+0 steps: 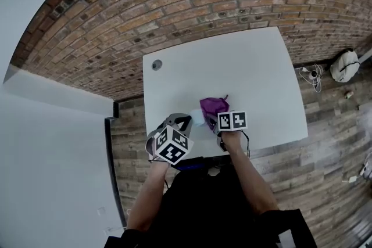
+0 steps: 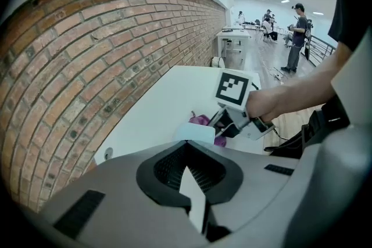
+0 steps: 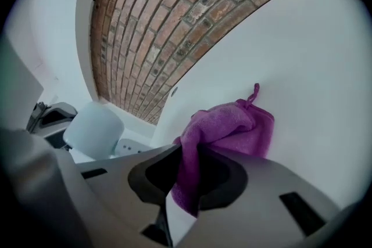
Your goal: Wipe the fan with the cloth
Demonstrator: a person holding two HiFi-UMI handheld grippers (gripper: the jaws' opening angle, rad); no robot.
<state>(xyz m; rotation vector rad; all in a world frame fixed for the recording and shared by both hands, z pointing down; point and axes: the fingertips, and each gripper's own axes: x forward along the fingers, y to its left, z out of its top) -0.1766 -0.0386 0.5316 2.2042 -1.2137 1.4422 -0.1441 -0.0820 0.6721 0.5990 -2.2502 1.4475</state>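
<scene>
One desk [image 1: 250, 67]. One purple cloth [image 1: 213, 106] clamped in right hand-held gripper [image 3: 186, 183]. One pale fan [image 1: 196, 118] at cloth's 8 o'clock. Left hand-held gripper [image 2: 195, 183] jaws together, empty.

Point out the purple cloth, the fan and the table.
purple cloth [image 3: 232, 128], right gripper view, its bunched middle.
fan [image 3: 93, 128], right gripper view, its rounded pale body.
table [image 1: 250, 67], head view, bare top.

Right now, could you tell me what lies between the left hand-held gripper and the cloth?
The fan stands there, as the left gripper view shows.
</scene>
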